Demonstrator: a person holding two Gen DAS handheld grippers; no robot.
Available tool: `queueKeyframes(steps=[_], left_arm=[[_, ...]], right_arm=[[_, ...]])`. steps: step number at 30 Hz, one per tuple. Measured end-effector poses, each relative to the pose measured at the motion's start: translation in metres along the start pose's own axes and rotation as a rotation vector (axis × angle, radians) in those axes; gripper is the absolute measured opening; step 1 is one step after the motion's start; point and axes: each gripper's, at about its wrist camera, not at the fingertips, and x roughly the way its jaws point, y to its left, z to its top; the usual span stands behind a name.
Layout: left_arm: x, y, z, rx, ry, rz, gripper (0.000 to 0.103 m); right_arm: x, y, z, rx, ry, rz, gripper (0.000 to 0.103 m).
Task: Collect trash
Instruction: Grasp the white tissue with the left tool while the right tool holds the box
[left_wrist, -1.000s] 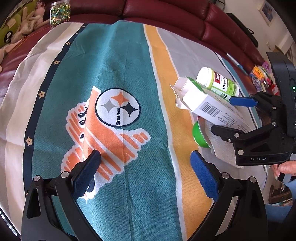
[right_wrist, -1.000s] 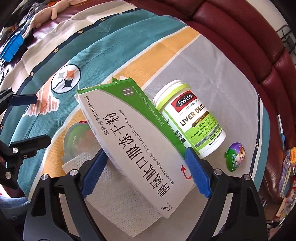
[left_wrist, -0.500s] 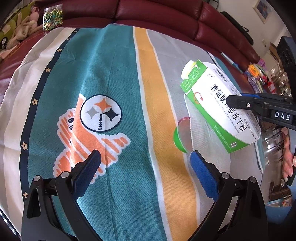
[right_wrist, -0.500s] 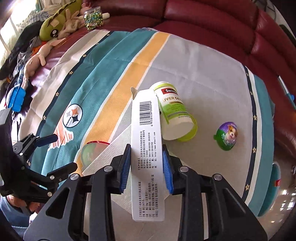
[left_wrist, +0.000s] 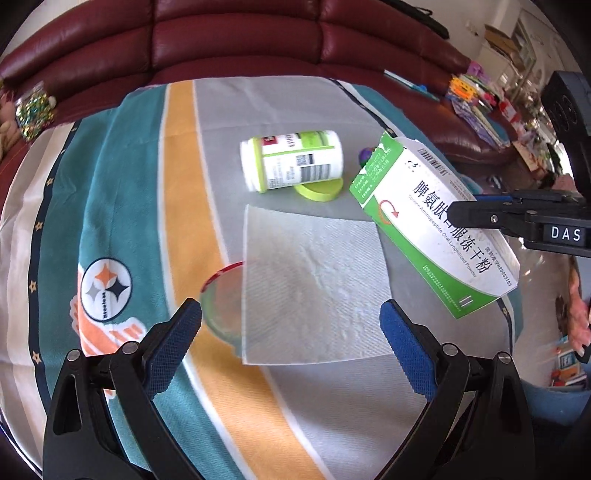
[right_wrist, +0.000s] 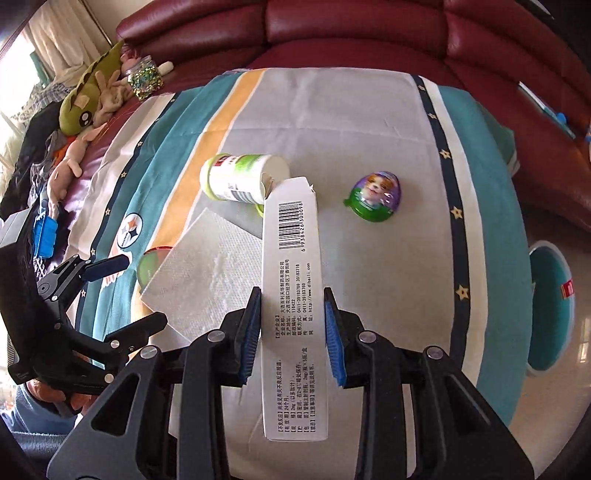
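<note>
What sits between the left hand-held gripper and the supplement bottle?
The white paper napkin lies flat between the left hand-held gripper and the tipped supplement bottle, shown in the left wrist view.

Blanket (left_wrist: 122, 192): bottle (left_wrist: 291, 160) on its side at centre, loose lid (left_wrist: 318, 189) beside it; napkin (left_wrist: 314, 288) in front, overlapping round lid (left_wrist: 221, 299) at left; toy egg (right_wrist: 375, 197) right of bottle.

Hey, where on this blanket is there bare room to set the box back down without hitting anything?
Bare blanket lies beyond the bottle and toy egg, toward the sofa. The teal stripe left of the round lid is also free. It is crowded around the napkin, bottle and green cap, where the right hand-held gripper holds the box.
</note>
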Motion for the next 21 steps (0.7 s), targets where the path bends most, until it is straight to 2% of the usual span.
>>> queueKeyframes(steps=[4, 6, 9, 16, 19, 21], left_arm=[[0.02, -0.033, 0.008, 0.125, 0.043, 0.003, 0.097], [0.032, -0.047, 0.011, 0.195, 0.066, -0.002, 0.097], [0.051, -0.057, 0.015, 0.276, 0.099, 0.03, 0.097], [0.087, -0.042, 0.023, 0.285, 0.192, 0.003, 0.095], [0.087, -0.045, 0.019, 0.333, 0.163, 0.012, 0.093], [0.086, -0.043, 0.016, 0.345, 0.145, 0.0, 0.088]], right_arm=[[0.004, -0.031, -0.011, 0.069, 0.004, -0.026, 0.03], [0.008, -0.044, -0.016, 0.096, 0.01, -0.023, 0.031], [0.011, -0.054, -0.022, 0.129, 0.008, 0.005, 0.031], [0.013, -0.059, -0.016, 0.134, -0.003, 0.021, 0.031], [0.019, -0.058, -0.014, 0.127, 0.013, 0.024, 0.032], [0.027, -0.058, -0.014, 0.136, 0.031, 0.031, 0.033]])
